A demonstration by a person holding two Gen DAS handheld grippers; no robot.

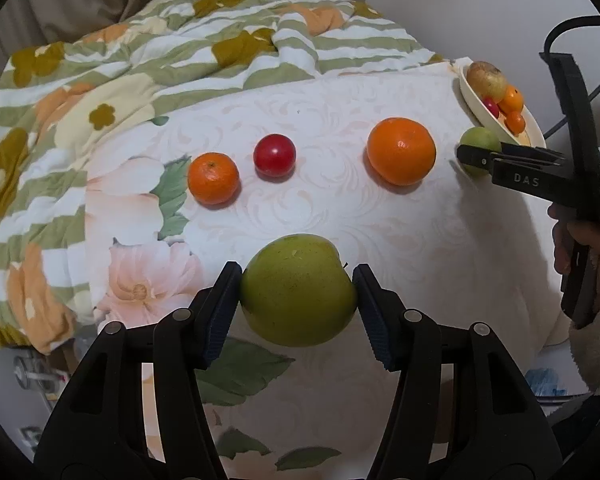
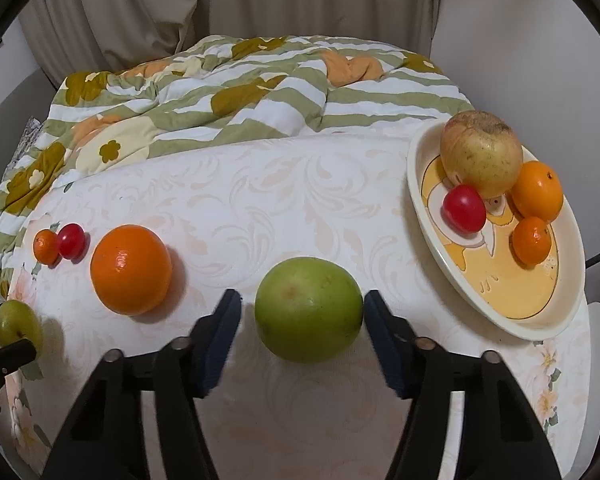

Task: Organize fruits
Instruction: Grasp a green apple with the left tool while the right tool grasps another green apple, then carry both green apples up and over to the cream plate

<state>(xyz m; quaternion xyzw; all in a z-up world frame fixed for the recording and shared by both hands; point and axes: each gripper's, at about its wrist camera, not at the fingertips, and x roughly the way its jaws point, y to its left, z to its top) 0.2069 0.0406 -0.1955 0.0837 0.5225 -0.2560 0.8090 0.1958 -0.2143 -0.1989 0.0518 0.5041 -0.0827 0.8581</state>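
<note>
The green apple (image 1: 298,290) sits clamped between the left tongs (image 1: 298,294) low over the table (image 1: 340,220), while the right tongs (image 2: 302,320) stand apart around a second green fruit (image 2: 309,309), one finger seemingly touching it. The glossy cream plate (image 2: 428,216) already holds a matte russet apple (image 2: 482,158), a red plum and two oranges. By my reckoning about half is done: a big waxy orange (image 1: 401,151), a small mandarin (image 1: 213,178) and a shiny plum (image 1: 274,155) wait on the patterned cloth.

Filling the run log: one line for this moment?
left tongs: shut on green apple | right tongs: open around green fruit | plate: partly filled
</note>
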